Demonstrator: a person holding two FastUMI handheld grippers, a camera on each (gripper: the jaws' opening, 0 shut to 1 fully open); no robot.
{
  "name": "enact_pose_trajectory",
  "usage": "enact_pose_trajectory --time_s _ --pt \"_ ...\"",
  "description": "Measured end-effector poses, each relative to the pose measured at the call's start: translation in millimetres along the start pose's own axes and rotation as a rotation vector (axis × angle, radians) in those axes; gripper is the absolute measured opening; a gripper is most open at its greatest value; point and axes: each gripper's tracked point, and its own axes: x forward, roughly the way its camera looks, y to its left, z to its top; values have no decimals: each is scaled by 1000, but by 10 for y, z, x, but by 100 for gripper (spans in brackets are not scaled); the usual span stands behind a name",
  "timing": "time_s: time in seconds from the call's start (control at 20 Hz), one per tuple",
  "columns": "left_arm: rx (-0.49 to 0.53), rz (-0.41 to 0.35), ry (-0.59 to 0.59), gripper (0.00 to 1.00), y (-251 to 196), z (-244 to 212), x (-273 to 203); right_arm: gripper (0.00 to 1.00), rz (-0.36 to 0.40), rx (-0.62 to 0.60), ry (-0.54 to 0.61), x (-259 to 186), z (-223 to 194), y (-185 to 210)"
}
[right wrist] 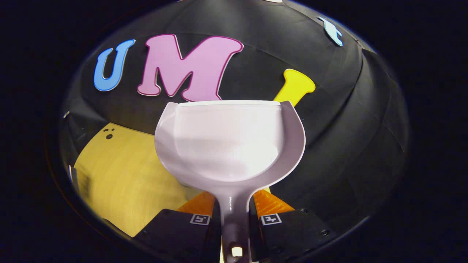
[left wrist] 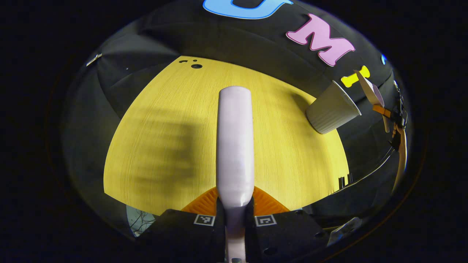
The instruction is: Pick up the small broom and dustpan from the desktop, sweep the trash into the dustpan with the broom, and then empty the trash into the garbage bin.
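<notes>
Two handheld grippers each hold one white plastic cleaning tool above a yellow wood-grain table (left wrist: 168, 146); the left gripper (left wrist: 235, 215) is closed on the neck of a small white plastic broom (left wrist: 235, 146), both fingers pressing its sides; seen from the left gripper view, the broom runs straight away from the camera as a long, smooth, rounded white bar, its far end over the middle of the table; its bristles cannot be made out from this angle.

To the right in the same view, a ribbed white paper cup (left wrist: 332, 107) sits near the table's far right edge, its open mouth towards the upper right; whether it stands upright or lies tilted cannot be told through the curved lens; a broad soft shadow falls across the left half of the table; a few small dark holes mark its far left corner.

In the right gripper view, the right gripper (right wrist: 235, 219) is closed on the narrow handle of a white plastic dustpan (right wrist: 230, 146), both fingers pressing its sides; the pan spreads wide ahead of the gripper, its hollow facing the camera and its straight front lip at the top; it is held up in the air, with the table (right wrist: 124, 175) lower and to the left behind it.
</notes>
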Motion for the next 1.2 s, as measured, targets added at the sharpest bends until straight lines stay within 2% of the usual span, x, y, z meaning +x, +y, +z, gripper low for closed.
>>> enact_pose_trajectory --time_s 0.1,0.15,0.35,0.5,0.65,0.7,0.75,0.9,0.95,1.0,1.1,1.15,1.2 --pt "33 10 -10 24 -44 -5 43 32 64 6 1 -174 -61 226" --pt "49 15 -18 25 -71 -6 71 35 101 6 12 -260 -126 383" --pt "57 -10 -19 25 -225 -12 240 35 259 86 77 -567 -458 1083" --pt "97 33 -16 25 -189 2 400 32 326 70 128 -665 -740 1480" --pt "112 77 -3 25 -156 13 545 38 404 65 200 -699 -1105 1895" --pt "116 92 2 25 -136 2 594 35 427 67 224 -700 -1228 2024" --pt "120 112 8 25 -101 2 635 32 444 62 248 -700 -1363 2148" --pt "137 161 30 25 -13 -6 777 35 486 30 333 -632 -1863 2489" --pt "142 181 40 25 5 -15 821 32 492 14 362 -575 -2007 2553" --pt "150 204 50 25 37 -24 848 35 494 0 392 -506 -2160 2618" --pt "164 243 64 25 71 -20 920 32 498 -13 449 -360 -2426 2689" --pt "162 248 70 26 65 -30 943 35 497 -19 477 -294 -2564 2709" --pt "158 255 84 27 78 -40 968 32 492 -29 499 -246 -2653 2742"
